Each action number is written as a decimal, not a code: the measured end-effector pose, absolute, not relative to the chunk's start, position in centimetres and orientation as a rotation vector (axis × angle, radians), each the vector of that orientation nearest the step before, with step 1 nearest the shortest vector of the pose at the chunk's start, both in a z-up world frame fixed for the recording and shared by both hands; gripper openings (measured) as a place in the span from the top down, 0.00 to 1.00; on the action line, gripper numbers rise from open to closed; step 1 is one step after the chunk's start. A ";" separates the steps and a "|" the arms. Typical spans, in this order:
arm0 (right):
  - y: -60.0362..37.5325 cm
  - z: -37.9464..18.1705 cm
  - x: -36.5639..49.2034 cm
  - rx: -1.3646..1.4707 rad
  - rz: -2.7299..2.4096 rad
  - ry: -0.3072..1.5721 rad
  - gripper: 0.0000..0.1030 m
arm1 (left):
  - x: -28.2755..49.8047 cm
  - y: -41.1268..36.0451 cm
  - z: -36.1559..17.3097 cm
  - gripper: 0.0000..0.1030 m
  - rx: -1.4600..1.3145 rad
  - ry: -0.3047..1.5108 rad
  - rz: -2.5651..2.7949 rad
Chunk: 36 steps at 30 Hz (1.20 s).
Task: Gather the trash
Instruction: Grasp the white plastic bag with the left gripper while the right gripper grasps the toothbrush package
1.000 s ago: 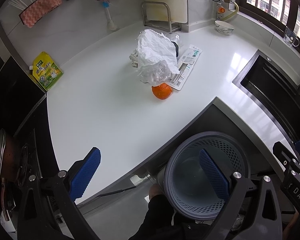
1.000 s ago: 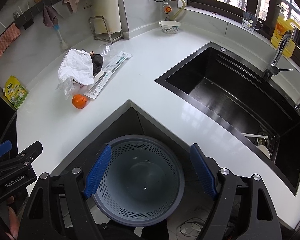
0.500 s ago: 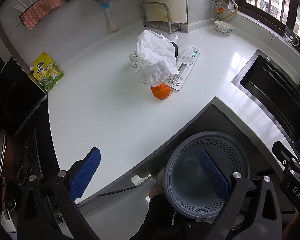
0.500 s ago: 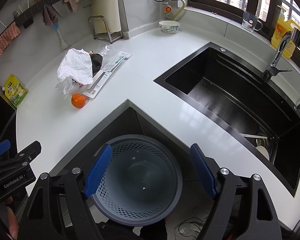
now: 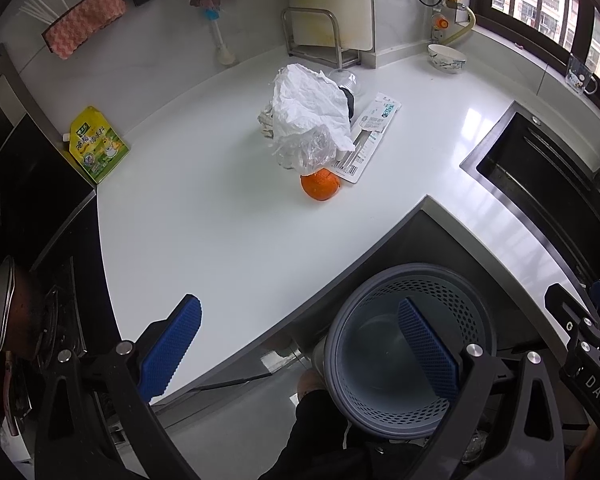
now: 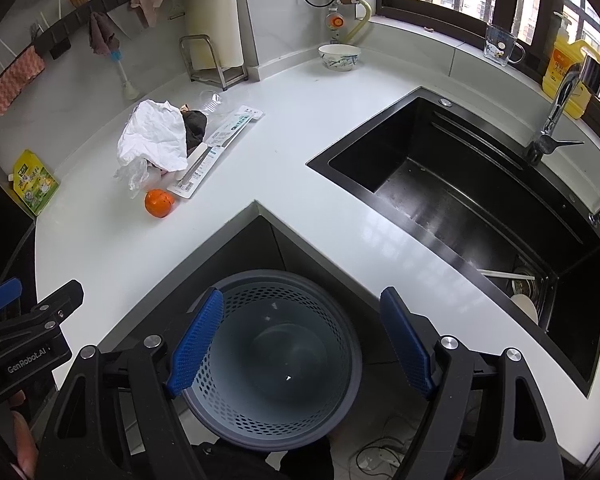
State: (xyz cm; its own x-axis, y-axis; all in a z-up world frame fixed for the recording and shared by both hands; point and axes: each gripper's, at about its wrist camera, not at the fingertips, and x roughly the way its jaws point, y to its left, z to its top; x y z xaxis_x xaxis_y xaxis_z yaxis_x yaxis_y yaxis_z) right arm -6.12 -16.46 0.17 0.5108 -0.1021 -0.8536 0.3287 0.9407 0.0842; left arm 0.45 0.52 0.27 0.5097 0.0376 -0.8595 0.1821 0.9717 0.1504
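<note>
A pile of trash lies on the white counter (image 5: pixel 204 216): crumpled white paper (image 5: pixel 306 110) (image 6: pixel 152 136), a clear plastic bag (image 5: pixel 308 152), a flat printed packet (image 5: pixel 370 140) (image 6: pixel 216 148) and an orange (image 5: pixel 320 185) (image 6: pixel 159 202) in front. A grey perforated bin (image 5: pixel 410 350) (image 6: pixel 276 354) stands on the floor in the counter's inner corner; it looks empty. My left gripper (image 5: pixel 300 350) is open and empty, held above the counter edge and bin. My right gripper (image 6: pixel 302 340) is open and empty, over the bin.
A black sink (image 6: pixel 460 208) with a tap (image 6: pixel 556 120) is at the right. A yellow-green pouch (image 5: pixel 96 148) lies by the stove at the left. A bowl (image 6: pixel 339 56), a metal rack (image 5: pixel 320 36), a glass mug (image 6: pixel 500 46) and a yellow bottle (image 6: pixel 566 68) stand along the back.
Both views have shifted very slightly; nothing on the counter has moved and both grippers stay open.
</note>
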 end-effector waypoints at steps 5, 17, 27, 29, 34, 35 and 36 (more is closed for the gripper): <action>-16.6 0.3 -6.1 0.255 -0.219 0.992 0.25 | 0.2 0.9 0.3 0.06 0.212 1.038 -0.071; -15.7 -0.5 -2.2 0.268 -0.104 0.960 0.25 | 4.5 4.7 0.6 0.06 0.143 0.994 -0.086; -15.0 -1.7 2.6 0.311 -0.256 0.964 0.25 | 17.4 3.7 -0.3 0.06 0.149 0.940 -0.169; -15.0 -2.4 3.3 0.327 -0.288 0.968 0.25 | 20.1 2.9 -1.1 0.06 0.145 0.941 -0.180; -15.3 -4.4 4.6 0.366 -0.361 0.992 0.25 | 24.9 1.0 -3.7 0.07 0.161 0.986 -0.218; -15.4 -4.7 4.7 0.374 -0.376 0.996 0.25 | 25.2 0.6 -4.1 0.10 0.176 0.987 -0.227; -15.6 -5.0 4.9 0.382 -0.389 1.000 0.25 | 25.5 0.2 -4.4 0.15 0.195 0.988 -0.236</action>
